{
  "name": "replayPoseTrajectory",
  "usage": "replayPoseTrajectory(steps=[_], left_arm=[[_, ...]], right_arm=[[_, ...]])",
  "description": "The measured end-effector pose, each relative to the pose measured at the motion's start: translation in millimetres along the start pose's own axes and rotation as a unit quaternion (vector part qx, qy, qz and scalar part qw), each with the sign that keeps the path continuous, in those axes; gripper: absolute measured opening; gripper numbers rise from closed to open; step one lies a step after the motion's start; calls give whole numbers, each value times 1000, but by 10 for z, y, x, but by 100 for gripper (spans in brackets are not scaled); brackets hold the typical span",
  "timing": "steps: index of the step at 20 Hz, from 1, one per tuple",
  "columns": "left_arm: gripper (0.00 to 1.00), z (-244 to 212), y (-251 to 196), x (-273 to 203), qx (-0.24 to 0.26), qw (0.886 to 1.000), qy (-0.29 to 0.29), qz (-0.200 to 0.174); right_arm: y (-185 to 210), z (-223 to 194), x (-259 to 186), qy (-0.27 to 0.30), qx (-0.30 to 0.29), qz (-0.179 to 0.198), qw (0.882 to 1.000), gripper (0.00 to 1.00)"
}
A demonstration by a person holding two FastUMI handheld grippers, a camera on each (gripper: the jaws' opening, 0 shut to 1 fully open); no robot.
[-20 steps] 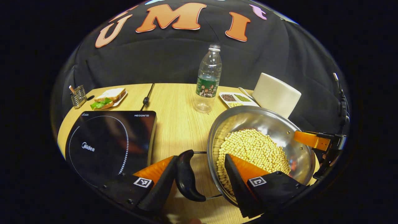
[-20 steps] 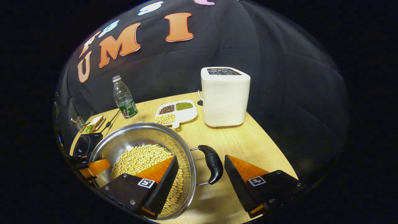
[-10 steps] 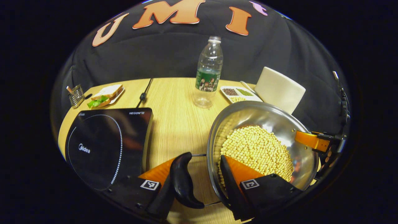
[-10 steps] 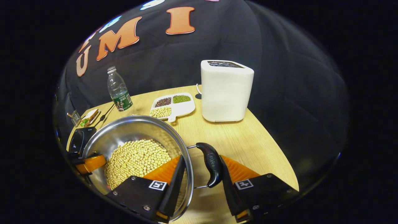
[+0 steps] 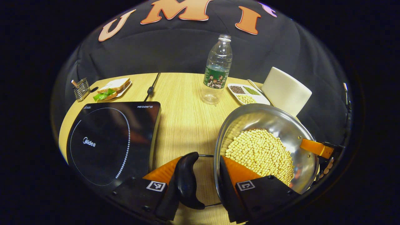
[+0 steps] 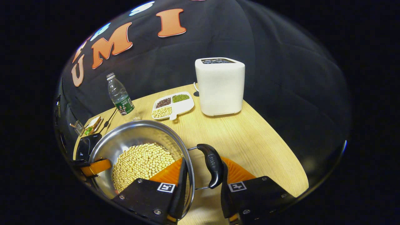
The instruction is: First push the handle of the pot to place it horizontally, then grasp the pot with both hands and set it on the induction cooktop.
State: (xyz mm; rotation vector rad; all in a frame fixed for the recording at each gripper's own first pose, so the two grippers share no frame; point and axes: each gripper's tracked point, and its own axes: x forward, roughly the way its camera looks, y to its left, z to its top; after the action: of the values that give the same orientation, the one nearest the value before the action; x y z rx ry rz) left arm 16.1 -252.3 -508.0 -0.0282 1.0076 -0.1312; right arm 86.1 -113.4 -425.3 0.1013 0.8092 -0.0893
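Note:
A steel pot (image 5: 265,117) full of soybeans (image 5: 261,151) stands right of the black induction cooktop (image 5: 109,140) on the wooden table. My left gripper (image 5: 200,159) is shut on the pot: one finger presses the black left handle (image 5: 187,179), the other sits inside against the wall. My right gripper (image 6: 203,160) clamps the pot (image 6: 134,134) the same way, its outer finger on the black right handle (image 6: 212,165). Each view shows the other gripper's orange finger (image 5: 315,147) (image 6: 95,167) at the far rim. Whether the pot still touches the table I cannot tell.
A water bottle (image 5: 217,72), a divided dish of beans (image 6: 172,104) and a white toaster (image 6: 220,86) stand behind the pot. A sandwich plate (image 5: 112,89), a metal holder (image 5: 81,89) and the cooktop's cable (image 5: 151,89) lie at the back left.
Both grippers have closed from wide open onto the pot's handles and walls. The pot has stayed in about the same place.

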Motion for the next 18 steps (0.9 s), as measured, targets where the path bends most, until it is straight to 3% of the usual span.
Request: replayPoseTrajectory(steps=[6,7,8,10,12,13,15,16,18], left_arm=[[68,245,101,-426,-3,1000,-25,-11],[68,273,137,-504,-4,999,-30,-12],[68,310,181,-573,-4,999,-35,-11],[67,370,289,-699,-7,999,-41,-10],[65,414,417,-811,-8,999,-48,-6],[65,432,480,-873,-8,999,-52,-3],[67,450,621,-955,-12,998,-56,1],[67,459,699,-989,-14,998,-56,2],[65,476,865,-1035,-19,998,-56,7]], right_arm=[[176,212,-467,-34,1,-2,999,47],[227,246,-538,-39,-2,-1,999,42],[290,267,-604,-45,-1,0,999,47],[396,303,-726,-50,-2,4,999,47],[559,314,-791,-53,-2,9,999,42],[631,319,-821,-55,-2,12,998,46],[777,320,-862,-56,-3,17,998,47],[859,319,-879,-57,-3,19,998,42],[1023,296,-903,-54,-8,24,998,47]])
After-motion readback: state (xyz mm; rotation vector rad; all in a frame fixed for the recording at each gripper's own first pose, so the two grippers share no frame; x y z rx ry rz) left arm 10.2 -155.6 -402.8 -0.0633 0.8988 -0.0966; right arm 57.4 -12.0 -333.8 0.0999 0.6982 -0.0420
